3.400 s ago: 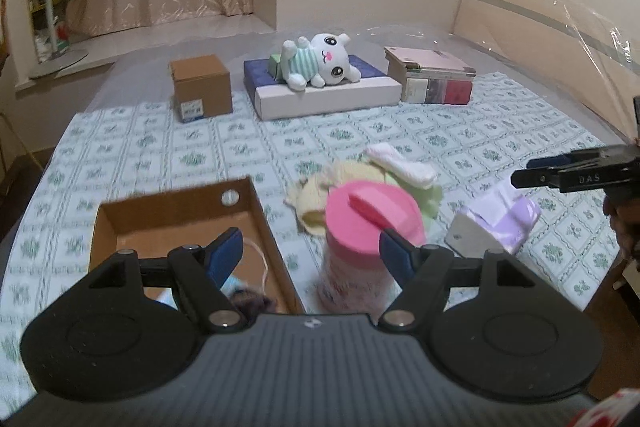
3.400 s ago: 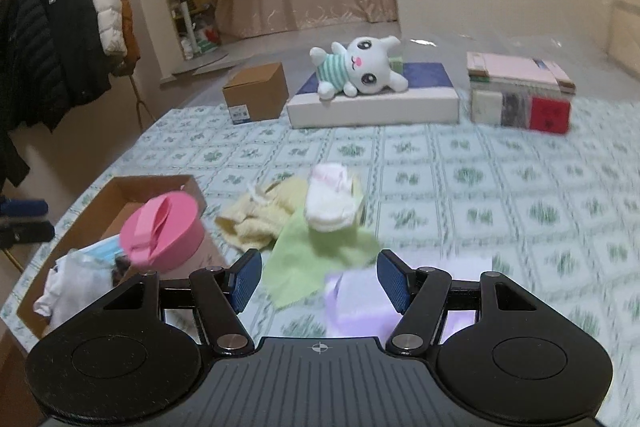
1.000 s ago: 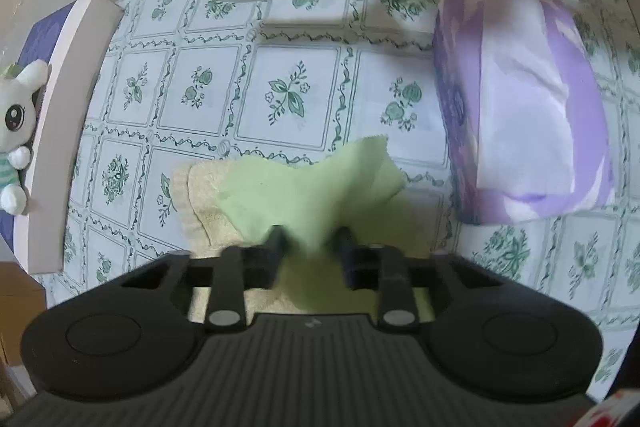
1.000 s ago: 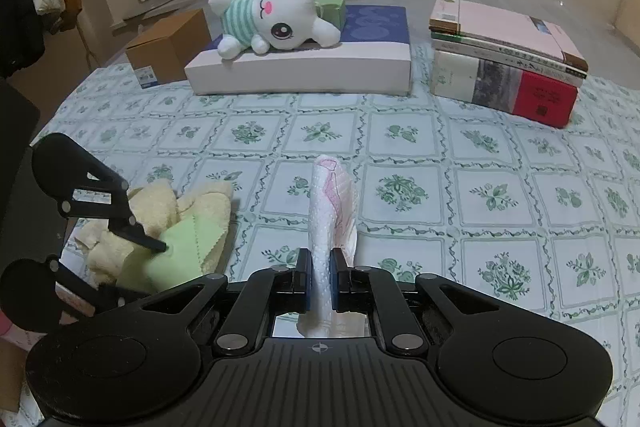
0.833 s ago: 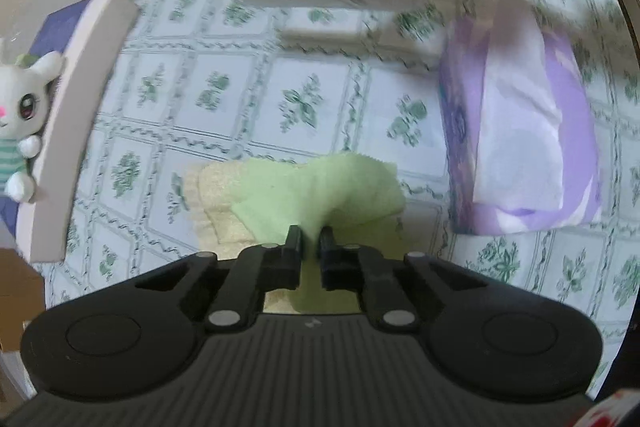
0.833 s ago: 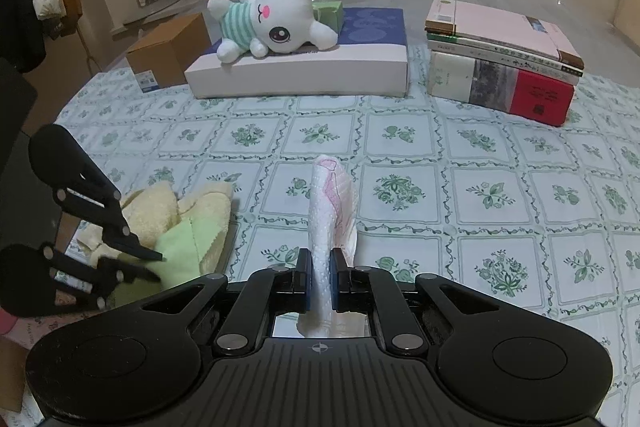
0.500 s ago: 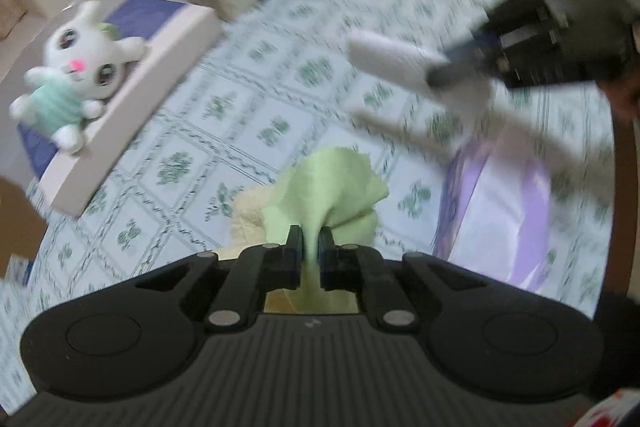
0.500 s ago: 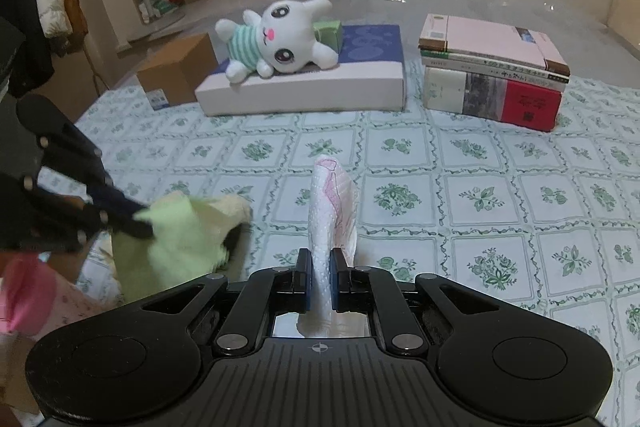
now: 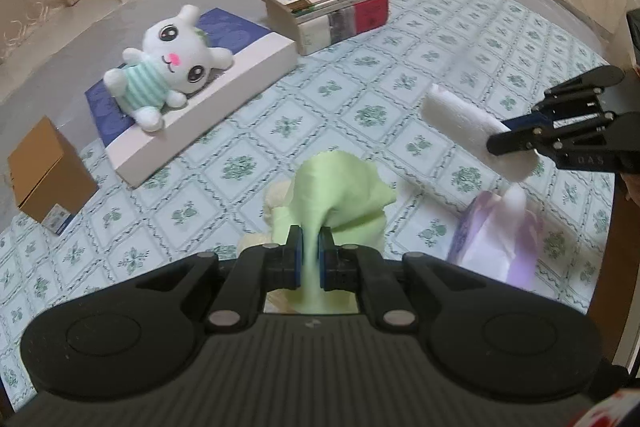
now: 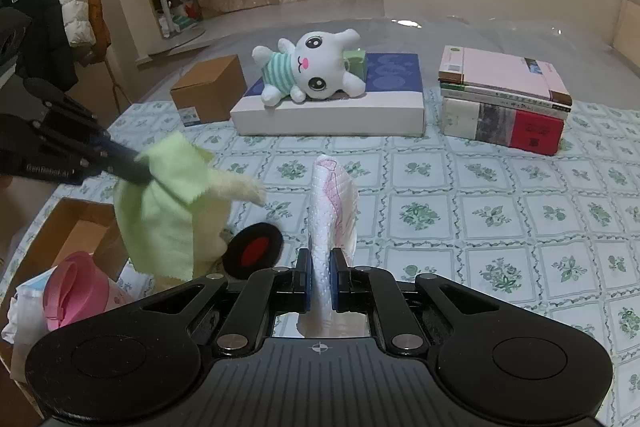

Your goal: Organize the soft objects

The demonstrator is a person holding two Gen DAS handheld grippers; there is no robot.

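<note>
left black two-finger gripper (image 9: 309, 259) clamped on thin, limp pale-green cloth (image 9: 340, 195), lifted above floral quilted bedspread (image 9: 360, 115). right black gripper (image 10: 319, 285) pinching dimpled white folded pad (image 10: 330, 203), upright, raised near soft lilac tissue pack (image 9: 500, 239).

I count 2 grippers: left gripper (image 9: 310, 257), right gripper (image 10: 319, 281). 1 green cloth (image 9: 340, 191), 1 white pad (image 10: 334, 203), 1 plush bunny (image 10: 310, 67), 2 cardboard boxes, 1 book stack (image 10: 504, 99), 1 pink-lid jar (image 10: 74, 293).
</note>
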